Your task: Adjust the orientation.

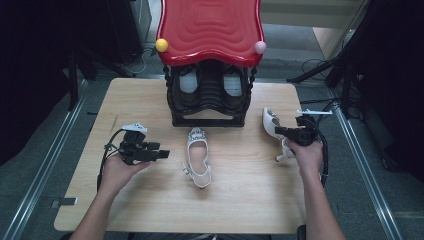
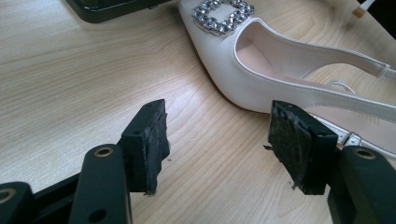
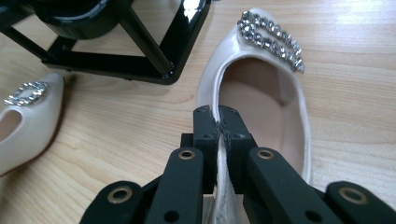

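Left gripper (image 1: pixel 162 154) is lying level in the person's left hand (image 1: pixel 117 170), jaws standing wide apart, empty between. Right gripper (image 1: pixel 278 130) is pointing away from the right hand (image 1: pixel 306 154), jaws pinching together.

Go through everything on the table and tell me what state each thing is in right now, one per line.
Left gripper: open, holding nothing, jaws beside the middle shoe.
Right gripper: shut on the right shoe's side wall.
Middle shoe: flat on its sole on the table, toe toward the rack.
Right shoe: clamped at its rim, toe toward the rack.
Shoe rack: upright, a dark shoe in each side.
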Available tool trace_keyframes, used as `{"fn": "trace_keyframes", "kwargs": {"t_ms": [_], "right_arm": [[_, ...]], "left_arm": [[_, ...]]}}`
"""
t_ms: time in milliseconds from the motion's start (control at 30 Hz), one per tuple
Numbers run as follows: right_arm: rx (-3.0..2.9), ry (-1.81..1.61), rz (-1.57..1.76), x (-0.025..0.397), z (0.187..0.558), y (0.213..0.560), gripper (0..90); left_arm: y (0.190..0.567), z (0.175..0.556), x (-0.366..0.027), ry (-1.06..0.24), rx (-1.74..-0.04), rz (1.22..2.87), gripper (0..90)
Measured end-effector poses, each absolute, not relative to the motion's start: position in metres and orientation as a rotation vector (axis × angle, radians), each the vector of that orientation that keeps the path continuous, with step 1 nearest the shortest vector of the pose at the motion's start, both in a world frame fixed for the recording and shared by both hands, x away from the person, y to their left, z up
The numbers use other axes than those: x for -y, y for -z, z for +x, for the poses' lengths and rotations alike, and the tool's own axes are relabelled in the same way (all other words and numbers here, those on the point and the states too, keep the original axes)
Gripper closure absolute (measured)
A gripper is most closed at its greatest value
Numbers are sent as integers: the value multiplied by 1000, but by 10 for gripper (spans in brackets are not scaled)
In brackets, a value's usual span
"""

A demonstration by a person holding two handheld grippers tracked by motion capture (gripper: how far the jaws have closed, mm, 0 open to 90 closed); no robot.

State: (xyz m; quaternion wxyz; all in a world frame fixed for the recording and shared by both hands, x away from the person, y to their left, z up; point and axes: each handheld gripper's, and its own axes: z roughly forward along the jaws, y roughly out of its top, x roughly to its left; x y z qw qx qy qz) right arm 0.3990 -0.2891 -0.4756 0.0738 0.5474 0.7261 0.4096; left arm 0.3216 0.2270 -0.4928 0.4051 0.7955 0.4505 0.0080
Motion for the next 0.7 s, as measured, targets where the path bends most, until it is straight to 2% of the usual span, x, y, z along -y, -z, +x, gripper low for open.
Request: {"fn": "trace_keyframes", "kwargs": {"t_ms": [700], "right_arm": [[-2243,-1306,1586,265,370,456,883]], "left_arm": [[493,334,-211,3,-1081,2036,378]]}}
